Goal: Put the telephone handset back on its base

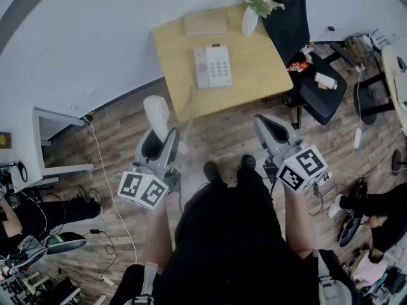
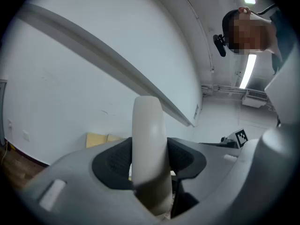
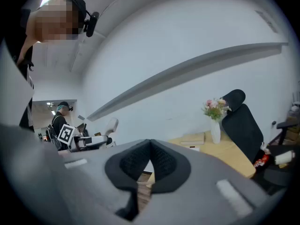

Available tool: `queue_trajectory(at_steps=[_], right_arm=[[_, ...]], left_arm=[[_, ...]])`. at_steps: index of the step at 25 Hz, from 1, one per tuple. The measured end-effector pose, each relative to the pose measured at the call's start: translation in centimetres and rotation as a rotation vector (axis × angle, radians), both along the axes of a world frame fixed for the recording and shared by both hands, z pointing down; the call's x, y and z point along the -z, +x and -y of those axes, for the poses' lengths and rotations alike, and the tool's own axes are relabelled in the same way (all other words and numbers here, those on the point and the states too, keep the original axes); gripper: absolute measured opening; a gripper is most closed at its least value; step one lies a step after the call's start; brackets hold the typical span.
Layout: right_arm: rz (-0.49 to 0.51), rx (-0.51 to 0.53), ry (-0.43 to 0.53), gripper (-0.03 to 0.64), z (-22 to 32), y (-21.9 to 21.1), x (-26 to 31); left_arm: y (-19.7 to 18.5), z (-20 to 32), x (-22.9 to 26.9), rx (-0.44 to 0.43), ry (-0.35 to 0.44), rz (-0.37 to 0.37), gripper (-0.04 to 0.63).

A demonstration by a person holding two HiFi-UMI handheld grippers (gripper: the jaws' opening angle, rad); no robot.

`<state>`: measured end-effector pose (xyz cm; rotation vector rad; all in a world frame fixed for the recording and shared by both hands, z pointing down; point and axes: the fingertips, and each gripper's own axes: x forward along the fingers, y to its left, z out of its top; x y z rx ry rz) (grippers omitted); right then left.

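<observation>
The white telephone handset (image 1: pixel 157 114) stands upright in my left gripper (image 1: pixel 162 138), whose jaws are shut on its lower part. In the left gripper view the handset (image 2: pixel 149 139) fills the gap between the dark pads (image 2: pixel 112 165). The white phone base (image 1: pixel 213 65), with its keypad, lies on the light wooden table (image 1: pixel 261 68) ahead, well beyond both grippers. My right gripper (image 1: pixel 268 127) hovers over the floor to the right, its jaws shut with nothing between them (image 3: pixel 150 159). From the right gripper view the handset (image 3: pixel 111 125) shows off to the left.
On the table's far edge sit a flat tan box (image 1: pixel 205 23) and a white vase of flowers (image 1: pixel 250 18). A black office chair (image 1: pixel 321 91) stands right of the table. A white cabinet (image 1: pixel 48 145) and floor cables (image 1: pixel 108 189) lie to the left.
</observation>
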<state>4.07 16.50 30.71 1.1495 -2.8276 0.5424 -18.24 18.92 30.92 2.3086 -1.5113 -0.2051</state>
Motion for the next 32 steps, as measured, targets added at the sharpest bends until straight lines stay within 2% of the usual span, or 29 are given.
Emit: queue_trajectory(at_steps=[12,24,32], right_arm=[[-0.006,0.004,0.01,-0.002,-0.8,-1.5,0.3],[0.008,-0.049,0.043,0.0,-1.2,-1.6,0.6],[0.037,-0.048,0.02,0.0,-0.7,-1.1,0.3]], left_arm=[[-0.5,-0.4,0.3,-0.03,0.024,0.002,0.218],[-1.1,-0.5,0.1,-0.039,0.034,-0.002,0.218],[-0.2,0.0,-0.5,-0.058,0.019,0.012,0.218]])
